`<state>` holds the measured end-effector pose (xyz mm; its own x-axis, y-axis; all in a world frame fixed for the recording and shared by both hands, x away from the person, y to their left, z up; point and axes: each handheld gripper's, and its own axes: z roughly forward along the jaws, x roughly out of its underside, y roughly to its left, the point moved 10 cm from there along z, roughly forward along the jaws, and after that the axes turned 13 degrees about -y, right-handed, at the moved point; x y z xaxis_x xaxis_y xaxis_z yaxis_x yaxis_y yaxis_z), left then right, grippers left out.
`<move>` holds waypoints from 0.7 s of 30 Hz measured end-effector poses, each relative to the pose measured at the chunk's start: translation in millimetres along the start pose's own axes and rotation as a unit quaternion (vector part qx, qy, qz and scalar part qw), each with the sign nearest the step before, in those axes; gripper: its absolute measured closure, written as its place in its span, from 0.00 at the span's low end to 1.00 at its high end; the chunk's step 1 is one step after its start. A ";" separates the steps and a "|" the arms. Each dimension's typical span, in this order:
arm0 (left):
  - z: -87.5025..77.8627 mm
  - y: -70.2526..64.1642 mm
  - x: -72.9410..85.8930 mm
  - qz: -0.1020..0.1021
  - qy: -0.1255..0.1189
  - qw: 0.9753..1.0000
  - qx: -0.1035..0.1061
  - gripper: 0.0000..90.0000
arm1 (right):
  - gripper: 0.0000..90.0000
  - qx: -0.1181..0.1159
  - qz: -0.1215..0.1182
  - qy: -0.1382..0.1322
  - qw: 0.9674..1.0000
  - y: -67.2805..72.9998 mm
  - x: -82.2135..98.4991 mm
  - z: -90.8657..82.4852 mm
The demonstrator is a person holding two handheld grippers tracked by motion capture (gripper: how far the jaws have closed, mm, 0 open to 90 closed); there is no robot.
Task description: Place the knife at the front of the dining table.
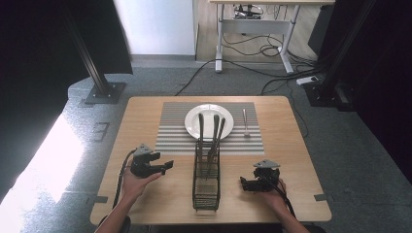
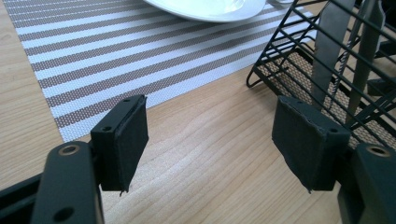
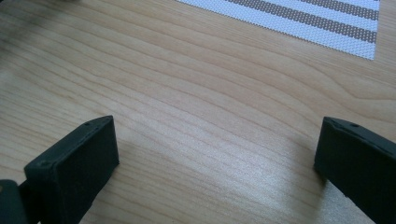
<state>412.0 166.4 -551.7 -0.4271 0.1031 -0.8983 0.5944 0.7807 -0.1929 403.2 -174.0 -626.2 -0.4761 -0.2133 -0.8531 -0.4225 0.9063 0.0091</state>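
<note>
- the surface (image 1: 145,194) carries a striped placemat (image 1: 175,136) toward its far edge, with a white plate (image 1: 194,116) on it and a fork (image 1: 246,122) just beside the plate.
- a black wire caddy (image 1: 206,189) stands mid-surface, running near edge to far, with utensils (image 1: 215,127) leaning toward the plate.
- left gripper (image 1: 167,165) and right gripper (image 1: 243,182) flank it, jaws wide apart and empty; the left looks slightly nearer the handles.

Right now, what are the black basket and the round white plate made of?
The black wire basket looks like thin metal rods with a dark matte coating, with mesh at its base. The round white plate seems to be glazed ceramic: smooth and shiny, though plastic is possible.
</note>
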 end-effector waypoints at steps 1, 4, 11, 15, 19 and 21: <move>-0.7 -0.6 -1.5 -0.001 -0.004 1.000 0.001 0.30 | 0.00 0.000 0.000 0.000 1.000 0.0 0.0 0.1; -2.3 -2.7 -6.9 -0.006 -0.014 1.000 0.006 0.32 | 0.00 0.000 0.000 0.000 1.000 0.0 0.0 0.1; -3.0 -14.8 -35.6 -0.007 -0.051 0.998 0.020 0.36 | 0.00 -0.001 -0.001 0.000 1.000 -0.1 -0.2 0.3; -3.2 -20.0 -54.3 -0.006 -0.068 0.997 0.031 0.37 | 0.00 -0.001 -0.001 0.000 1.000 -0.1 -0.2 0.3; -4.4 -21.3 -63.2 -0.007 -0.076 0.996 0.036 0.38 | 0.00 -0.001 -0.001 0.000 1.000 -0.1 -0.3 0.4; -3.1 -22.7 -69.7 -0.009 -0.079 0.996 0.042 0.39 | 0.00 -0.001 -0.001 0.000 1.000 -0.1 -0.2 0.3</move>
<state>426.2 143.4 -483.5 -0.3286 -0.0143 -0.9443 0.6453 0.7267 -0.2356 403.6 -173.9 -626.1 -0.4749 -0.2149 -0.8534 -0.4248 0.9053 0.0084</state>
